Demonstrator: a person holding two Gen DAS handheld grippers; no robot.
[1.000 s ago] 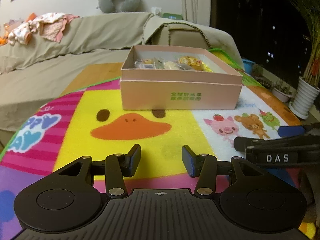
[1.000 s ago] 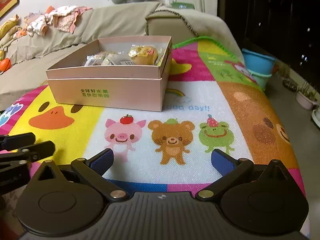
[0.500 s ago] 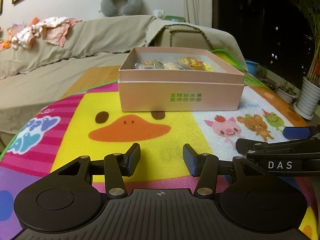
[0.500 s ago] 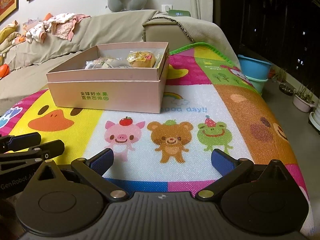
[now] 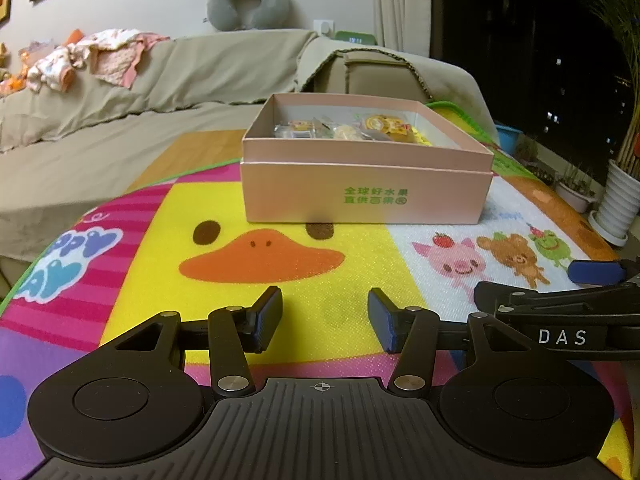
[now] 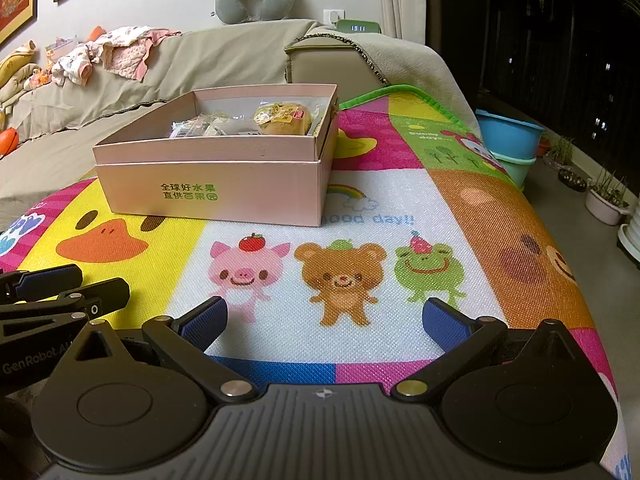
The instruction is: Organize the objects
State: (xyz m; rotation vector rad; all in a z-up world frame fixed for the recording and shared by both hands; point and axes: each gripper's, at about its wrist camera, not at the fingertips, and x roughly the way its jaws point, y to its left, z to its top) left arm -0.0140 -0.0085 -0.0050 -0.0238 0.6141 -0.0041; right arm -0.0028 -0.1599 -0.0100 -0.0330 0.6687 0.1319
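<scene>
One pink cardboard box, open-topped and printed with green Chinese characters, sits on the cartoon play mat toward its far edge, near the far left corner. Inside lie several wrapped snacks (too bunched for an exact count). The mat reads "good day!!" beside three animals: pig, bear, frog. A green clock on the sofa shows 19:11. The right tongs, lettered "DAS", stand wide open with nothing between them. The left tongs, lettered "GenRobot", have just been opening and are partly parted, empty, over the duck's yellow patch.
</scene>
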